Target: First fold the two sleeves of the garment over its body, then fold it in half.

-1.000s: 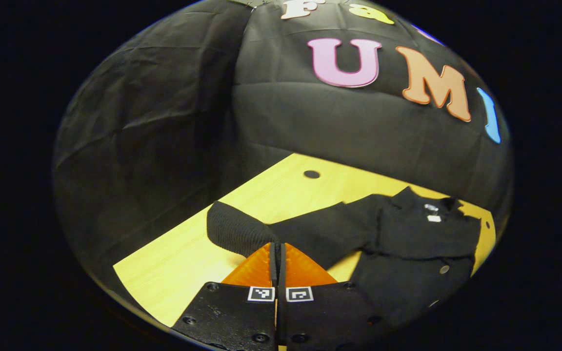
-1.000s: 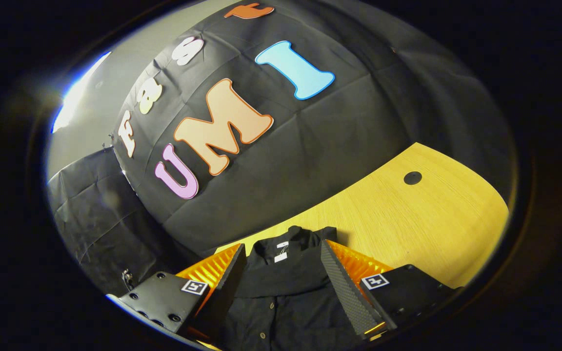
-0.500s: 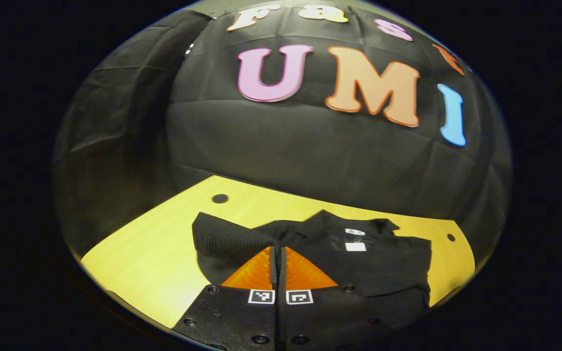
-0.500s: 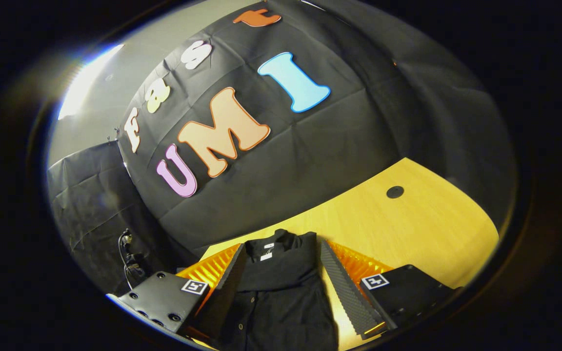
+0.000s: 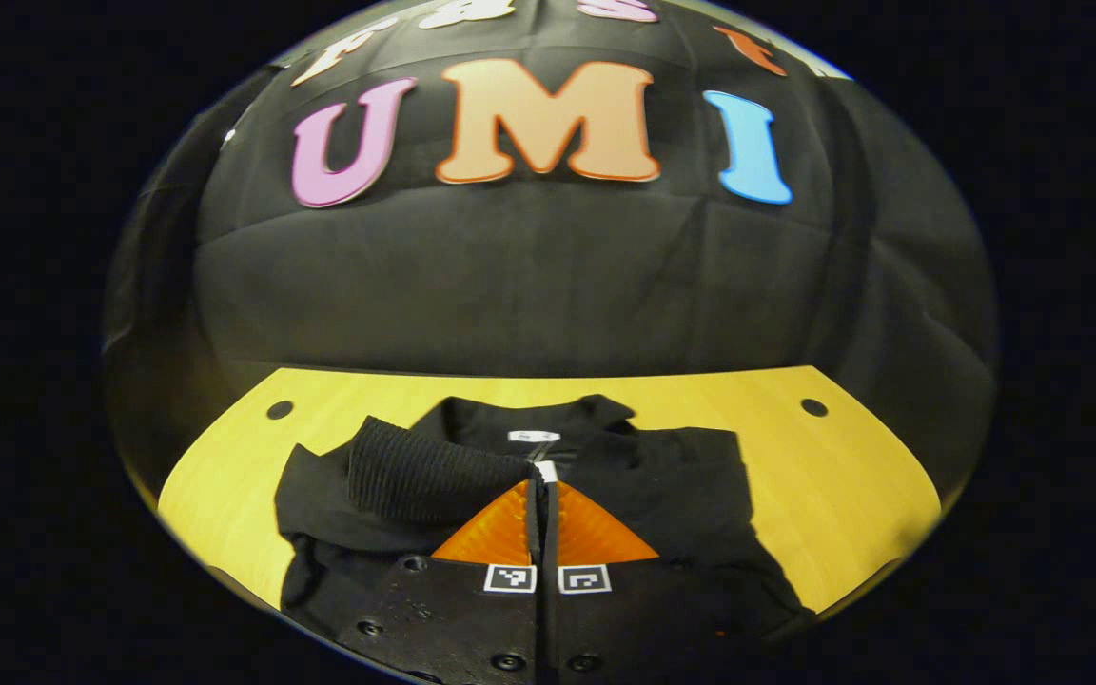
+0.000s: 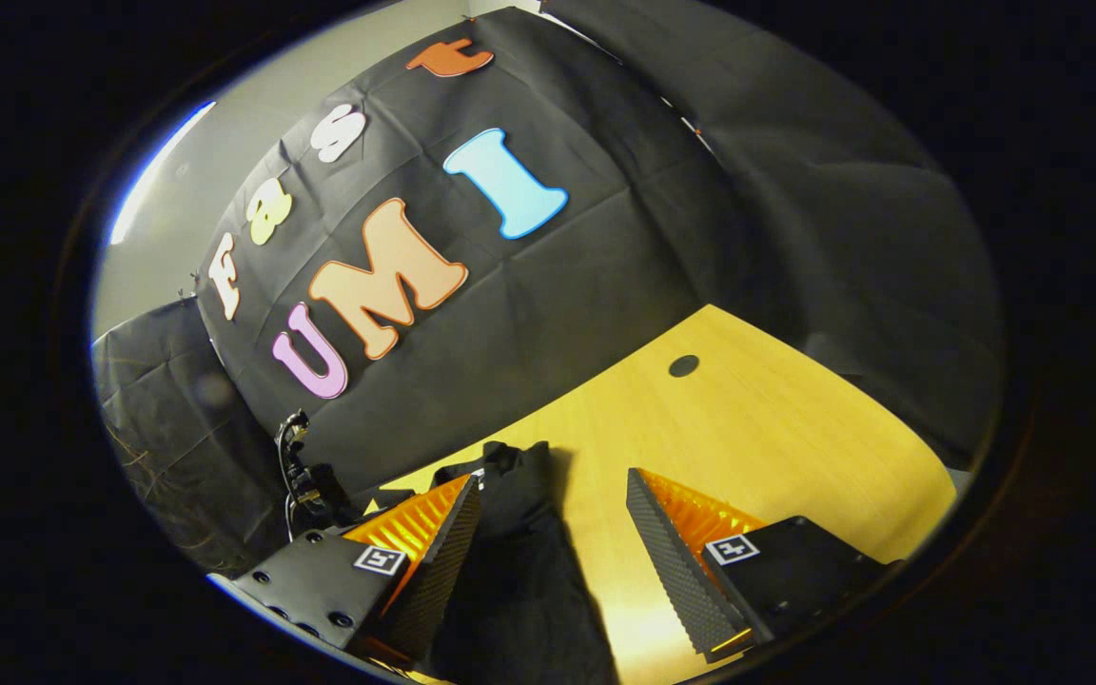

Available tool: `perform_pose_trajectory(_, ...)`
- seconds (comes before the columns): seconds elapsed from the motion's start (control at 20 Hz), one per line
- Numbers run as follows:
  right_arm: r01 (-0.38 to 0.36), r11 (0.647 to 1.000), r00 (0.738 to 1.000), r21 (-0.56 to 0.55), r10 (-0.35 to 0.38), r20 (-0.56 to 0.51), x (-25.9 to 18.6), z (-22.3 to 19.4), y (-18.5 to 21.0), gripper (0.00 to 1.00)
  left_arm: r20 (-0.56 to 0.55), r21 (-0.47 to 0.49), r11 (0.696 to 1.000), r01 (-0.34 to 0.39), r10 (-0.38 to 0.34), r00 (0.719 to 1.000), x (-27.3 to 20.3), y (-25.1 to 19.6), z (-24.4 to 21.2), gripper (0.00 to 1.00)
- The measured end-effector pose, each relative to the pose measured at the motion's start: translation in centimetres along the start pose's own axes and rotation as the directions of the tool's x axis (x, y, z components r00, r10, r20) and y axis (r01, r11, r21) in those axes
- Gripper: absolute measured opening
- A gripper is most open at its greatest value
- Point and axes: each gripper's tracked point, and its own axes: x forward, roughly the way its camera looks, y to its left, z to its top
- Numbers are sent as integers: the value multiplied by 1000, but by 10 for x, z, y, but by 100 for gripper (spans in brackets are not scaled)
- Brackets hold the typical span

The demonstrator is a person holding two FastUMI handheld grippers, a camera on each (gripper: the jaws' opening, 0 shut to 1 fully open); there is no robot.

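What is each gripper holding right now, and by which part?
Left gripper pinches the garment's sleeve at its ribbed cuff; right gripper is open, holding nothing.

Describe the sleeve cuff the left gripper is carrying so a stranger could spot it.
On the yellow wooden table lies a black button-up garment. Just ahead of the left gripper, over its chest, sits the ribbed knit cuff, the garment's one corrugated patch.

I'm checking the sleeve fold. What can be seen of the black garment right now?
The black garment lies flat on the yellow wooden table, collar toward the wall, a small white tag inside the neck. It looks like soft knit with a ribbed cuff. That cuff's sleeve is drawn over the body, pinched in the shut jaws of the left gripper. The right gripper is open over the garment's edge.
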Motion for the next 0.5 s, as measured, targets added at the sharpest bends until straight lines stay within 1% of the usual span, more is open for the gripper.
perform_pose_trajectory(0.15, 27, 999, 999, 27, -27, 22, -9, 5, -15, 98, -22, 90, 994, 56, -54, 998, 13, -42, -8, 0)
perform_pose_trajectory(0.2, 32, 999, 999, 35, -33, 27, -12, 4, -19, 98, -33, 115, 991, 71, -68, 997, 19, -51, -19, 0)
perform_pose_trajectory(0.3, 43, 998, 999, 43, -45, 31, -18, 2, -26, 98, -72, 167, 982, 84, -73, 995, 25, -64, -38, 0)
perform_pose_trajectory(0.35, 48, 998, 998, 42, -49, 29, -20, 0, -29, 98, -124, 198, 977, 83, -59, 991, 26, -65, -50, 0)
perform_pose_trajectory(0.45, 55, 998, 998, 34, -56, 23, -22, -3, -30, 98, -123, 275, 958, 78, -45, 991, 30, -72, -55, 0)
perform_pose_trajectory(0.5, 60, 998, 998, 27, -61, 16, -21, -5, -30, 98, -108, 307, 947, 99, -69, 992, 30, -82, -55, 0)
